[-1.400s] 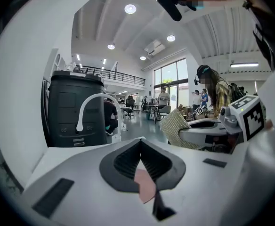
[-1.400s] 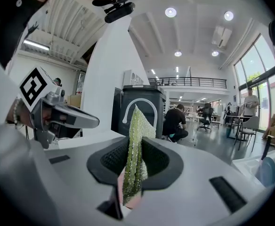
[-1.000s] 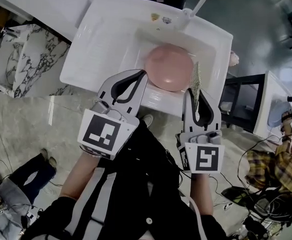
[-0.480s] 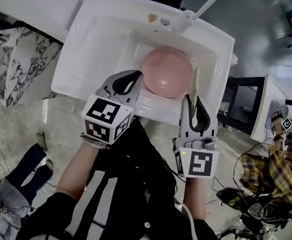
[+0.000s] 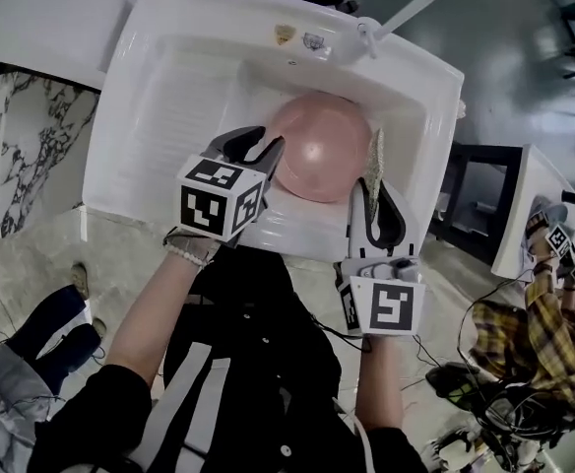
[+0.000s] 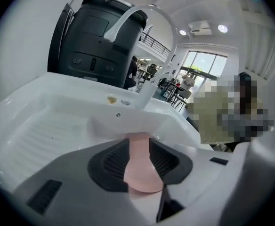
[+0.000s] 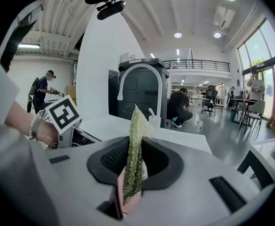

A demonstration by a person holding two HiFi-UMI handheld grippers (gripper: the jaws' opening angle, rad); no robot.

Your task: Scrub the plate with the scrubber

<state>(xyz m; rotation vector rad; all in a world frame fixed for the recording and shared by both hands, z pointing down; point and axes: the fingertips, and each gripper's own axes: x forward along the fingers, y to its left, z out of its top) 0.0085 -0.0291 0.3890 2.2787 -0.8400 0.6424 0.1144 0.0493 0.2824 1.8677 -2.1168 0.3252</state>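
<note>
Over the sink (image 5: pixel 150 116) basin, the left gripper (image 5: pixel 268 144), jaws just opening, straddles the pink plate (image 5: pixel 322 146) unclamped. The right gripper (image 5: pixel 376 193) pinches the scrubber (image 5: pixel 374 161). Next, probably: grip the plate, then scrub.

Glossy smooth plate (image 5: pixel 322 146), rough glittery scrubber (image 5: pixel 374 168), glossy sink (image 5: pixel 164 92)

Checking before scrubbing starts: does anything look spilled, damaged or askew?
Nothing spilled or broken. The pink plate sits in the sink basin; the right gripper holds the scrubber. Only two small marks by the faucet stand out, one yellowish.
</note>
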